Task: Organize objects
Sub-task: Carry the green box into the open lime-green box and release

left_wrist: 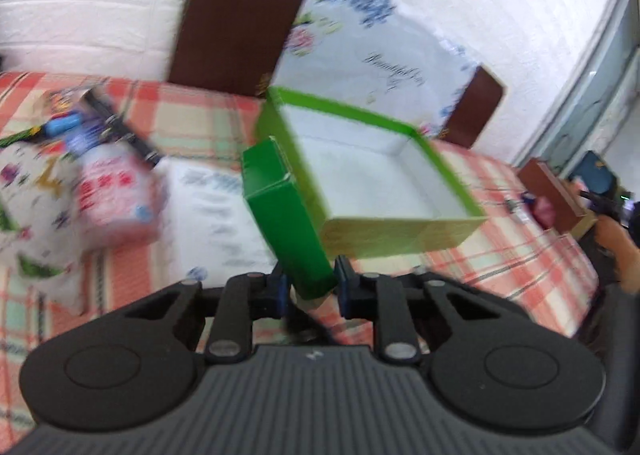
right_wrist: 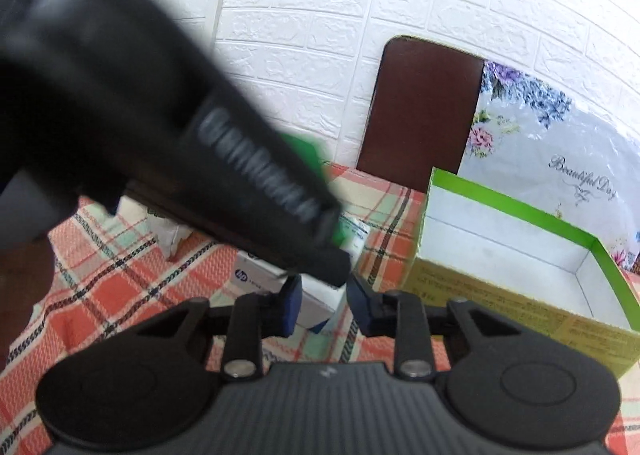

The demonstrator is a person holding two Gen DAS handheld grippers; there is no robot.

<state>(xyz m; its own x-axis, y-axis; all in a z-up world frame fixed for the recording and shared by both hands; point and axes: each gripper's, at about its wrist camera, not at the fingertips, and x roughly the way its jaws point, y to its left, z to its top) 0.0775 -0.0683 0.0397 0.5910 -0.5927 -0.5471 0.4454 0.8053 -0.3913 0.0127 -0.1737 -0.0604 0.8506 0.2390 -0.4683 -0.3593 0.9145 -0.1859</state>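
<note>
My left gripper (left_wrist: 310,289) is shut on a small green carton (left_wrist: 282,211), held tilted in the air just left of the open green-rimmed box (left_wrist: 400,239) with a white inside. That box (right_wrist: 520,295) also shows at the right of the right wrist view. My right gripper (right_wrist: 322,305) is open and empty above a white HP box (right_wrist: 260,279) on the plaid cloth. The left gripper's blurred black body (right_wrist: 160,135) crosses that view, with the green carton (right_wrist: 308,155) partly hidden behind it.
A pink-labelled bottle (left_wrist: 116,195), a patterned pouch (left_wrist: 28,191) and a black strip-like object (left_wrist: 120,127) lie at the left on the plaid cloth (left_wrist: 500,267). A white leaflet (left_wrist: 216,211) lies in the middle. A floral-covered chair back (left_wrist: 360,43) stands behind against the white brick wall.
</note>
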